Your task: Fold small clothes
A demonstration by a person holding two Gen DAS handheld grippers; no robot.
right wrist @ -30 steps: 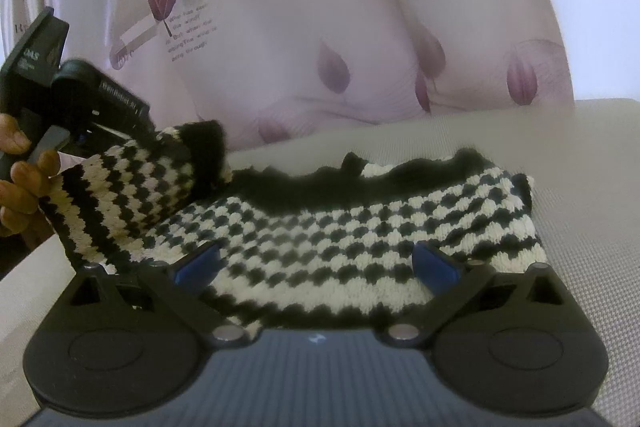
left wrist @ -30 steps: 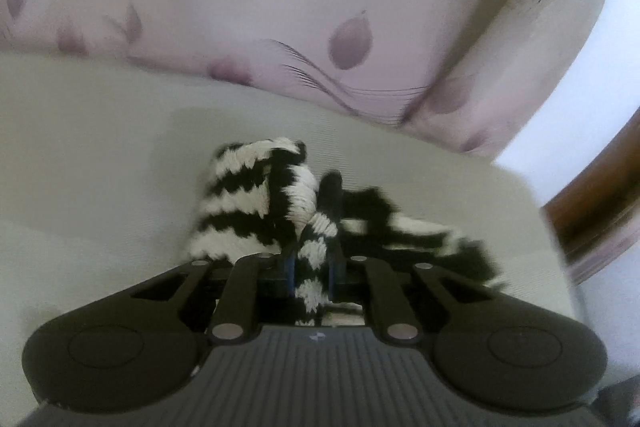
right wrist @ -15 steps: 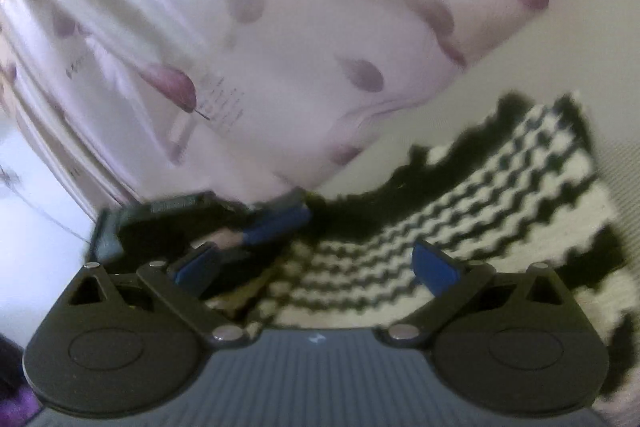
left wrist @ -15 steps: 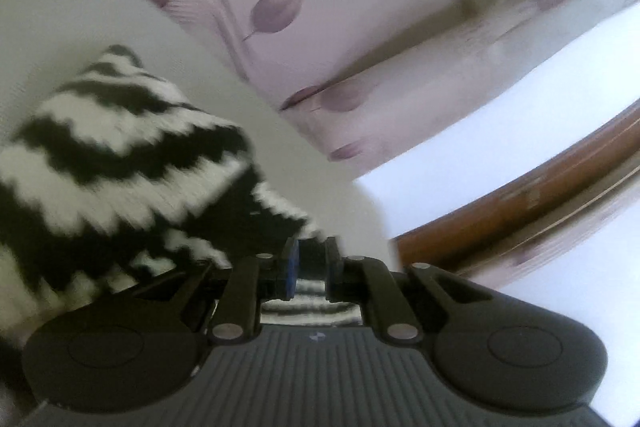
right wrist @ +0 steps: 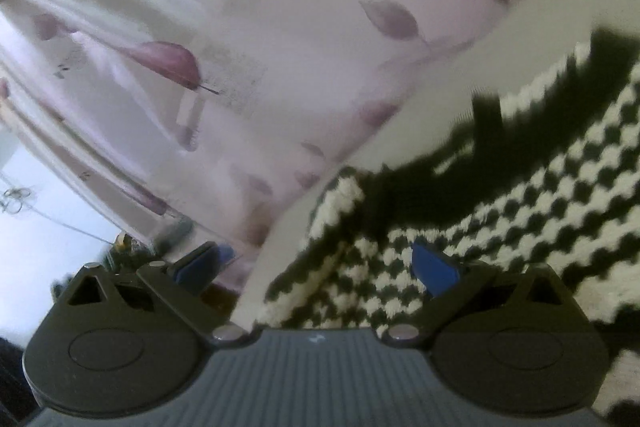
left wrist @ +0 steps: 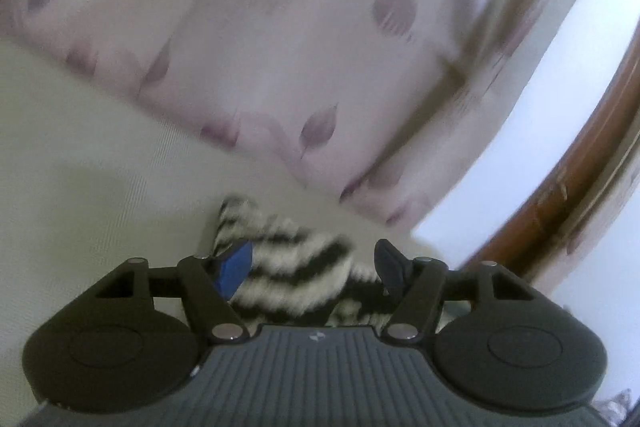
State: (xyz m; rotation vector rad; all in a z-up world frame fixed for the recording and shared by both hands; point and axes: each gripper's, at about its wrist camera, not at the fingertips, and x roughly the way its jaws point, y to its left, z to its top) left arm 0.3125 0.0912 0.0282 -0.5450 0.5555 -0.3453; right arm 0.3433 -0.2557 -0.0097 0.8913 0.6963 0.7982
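i judge the step is letting go after a fold, so i should draw my left tongs (left wrist: pixel 314 269) straight back and not drag the black and white knitted woollen garment (right wrist: pixel 500 211), which lies on the pale bed (left wrist: pixel 92 195) near its pillow edge. the left tongs have just been opening, cloth loose between them; earlier they pinched it. right tongs (right wrist: pixel 316 265) stand wide, empty.

The knitted garment (right wrist: pixel 500 211) lies on the bed (left wrist: pixel 100 187) in front of the curtain (left wrist: pixel 280 47), which hangs behind the bed, with the wall (left wrist: pixel 532 131) and a wooden frame (left wrist: pixel 580 163) to the curtain's right in the left wrist view.
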